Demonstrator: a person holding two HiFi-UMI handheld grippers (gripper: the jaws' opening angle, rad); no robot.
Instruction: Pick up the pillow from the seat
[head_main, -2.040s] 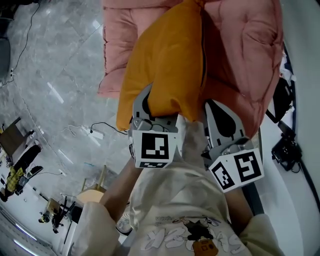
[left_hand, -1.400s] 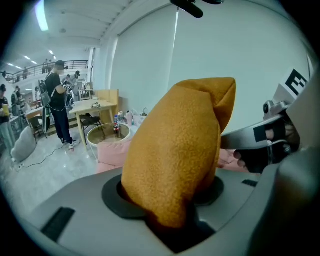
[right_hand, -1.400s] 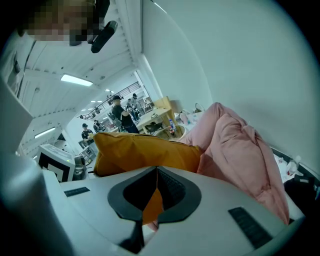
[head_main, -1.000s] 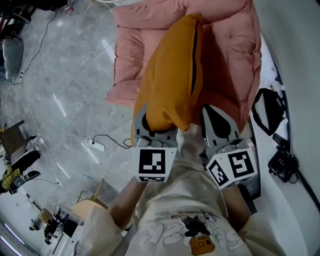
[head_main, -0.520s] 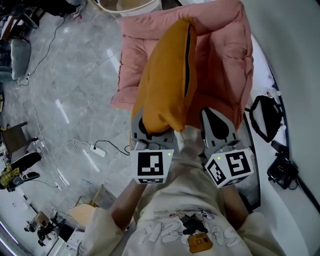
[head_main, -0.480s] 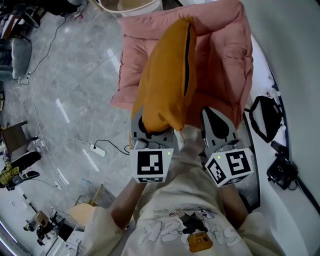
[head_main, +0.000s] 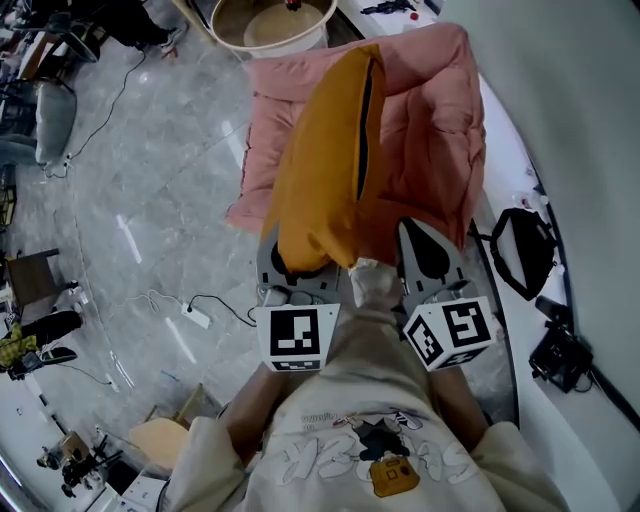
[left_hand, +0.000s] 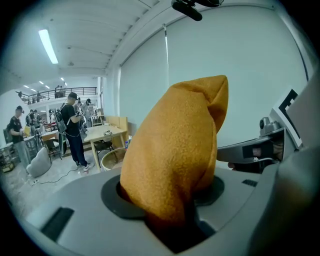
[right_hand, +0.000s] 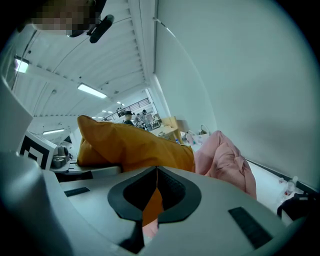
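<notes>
Head view: the pillow (head_main: 325, 150) stands on edge over the pink seat (head_main: 435, 110), its near end at the 2 grippers. The left gripper (head_main: 298, 262) has that end bunched in it, and the right gripper (head_main: 415, 232) sits at the near right corner. Whether the far end rests on the seat I cannot tell.

Left gripper view: the fingers (left_hand: 125, 195) are clamped on a thick wad of pillow. That bite looks deep, so this side should carry the load.

Right gripper view: the fingers (right_hand: 172, 187) meet tip to tip with orange in the slit, probably a thin pinch of the edge. Raise both grippers level and slowly, or that pinch may slip
</notes>
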